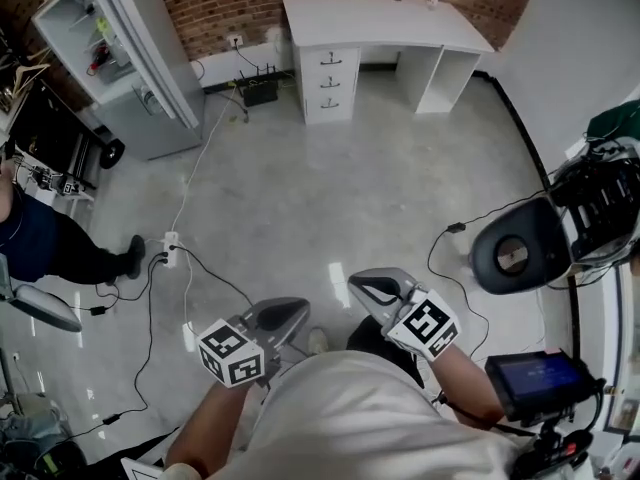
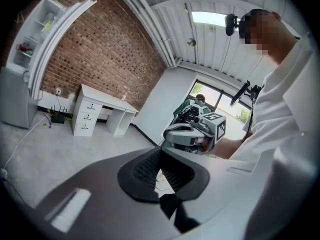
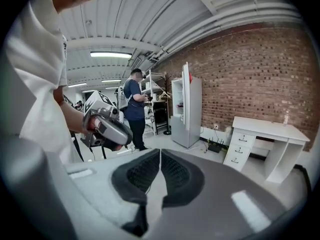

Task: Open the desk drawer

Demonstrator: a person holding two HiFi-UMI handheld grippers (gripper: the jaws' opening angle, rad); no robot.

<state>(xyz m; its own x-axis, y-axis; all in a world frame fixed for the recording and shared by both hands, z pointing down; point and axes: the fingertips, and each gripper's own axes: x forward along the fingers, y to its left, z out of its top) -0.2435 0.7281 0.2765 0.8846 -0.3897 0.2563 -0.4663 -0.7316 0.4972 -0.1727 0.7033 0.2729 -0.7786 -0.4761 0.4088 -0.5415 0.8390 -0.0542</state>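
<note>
Left gripper [image 1: 278, 318] and right gripper [image 1: 378, 290]: jaws closed, nothing held. Both side by side, tilted slightly down; desk [image 1: 385, 20] well ahead.

**White T-shirt, grey grippers, marker cubes**

A white short-sleeved T-shirt [image 1: 370, 418] is worn. The left gripper [image 1: 297, 311] and the right gripper [image 1: 362, 290] are cased in smooth grey shells. Each is topped with a white cube [image 1: 237, 354] printed with black square markers. The jaws are lined with black ribbed pads [image 3: 142, 173]. A black camera [image 2: 230, 25] is carried at the head.
</note>
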